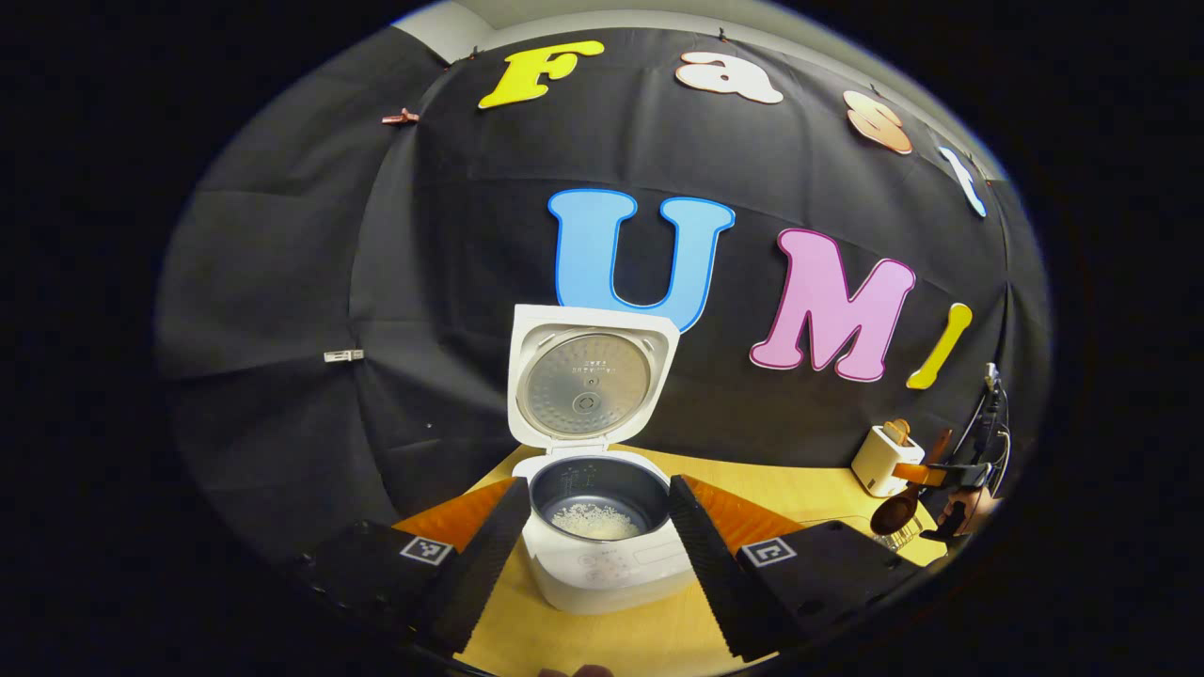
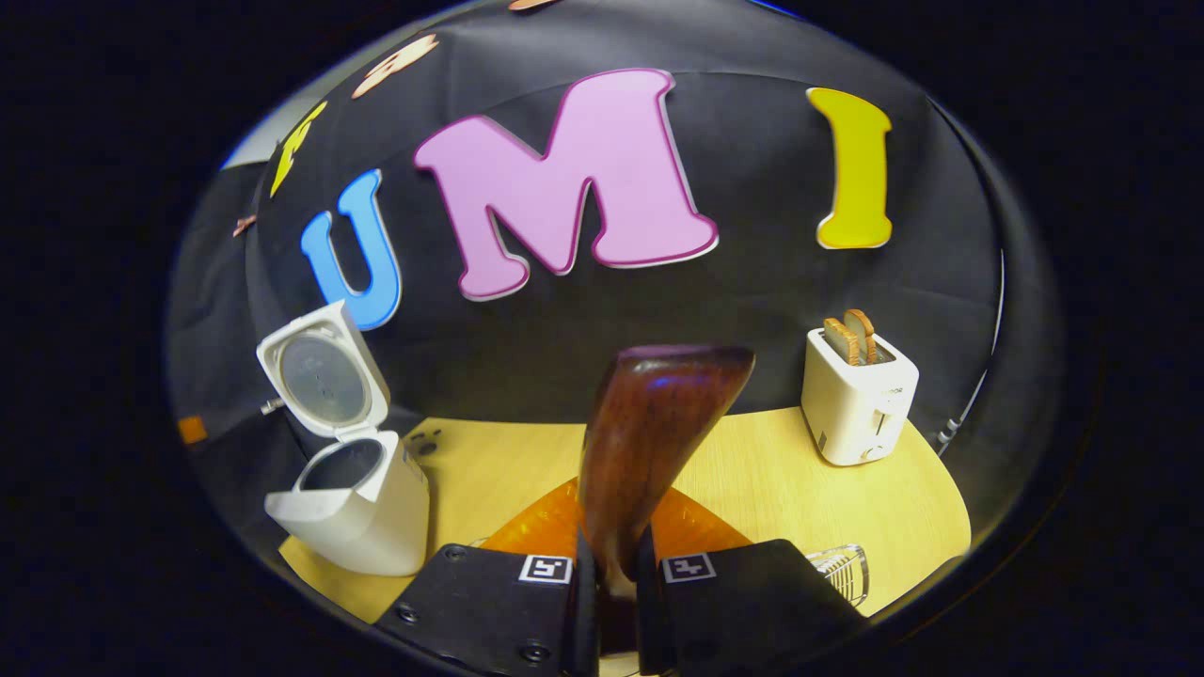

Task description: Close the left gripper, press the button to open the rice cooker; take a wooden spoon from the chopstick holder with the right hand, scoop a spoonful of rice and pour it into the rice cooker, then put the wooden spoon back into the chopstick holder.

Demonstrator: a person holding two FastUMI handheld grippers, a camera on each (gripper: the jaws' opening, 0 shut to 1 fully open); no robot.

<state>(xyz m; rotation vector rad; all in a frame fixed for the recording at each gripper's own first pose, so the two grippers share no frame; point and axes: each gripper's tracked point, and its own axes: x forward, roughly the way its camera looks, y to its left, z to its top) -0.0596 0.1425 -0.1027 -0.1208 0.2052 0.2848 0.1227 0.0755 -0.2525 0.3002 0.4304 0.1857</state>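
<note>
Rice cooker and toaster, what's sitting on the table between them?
In the right gripper view, only bare table lies between the rice cooker and the toaster; the held wooden spoon rises in front.

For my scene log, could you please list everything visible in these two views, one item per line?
rice cooker: one, white, lid up, on the table straight ahead of the left tongs; some white rice in its dark inner pot.
toaster: one, white, two brown slices sticking up, far right of the table.
wooden spoon: one, dark brown, held upright in the right tongs.
glass container: one, clear, near table edge beside the right tongs; contents cannot be told.
table: one, light wood.
left tongs: one, open, either side of the cooker's front.
right tongs: one, shut on the spoon's handle.
</note>
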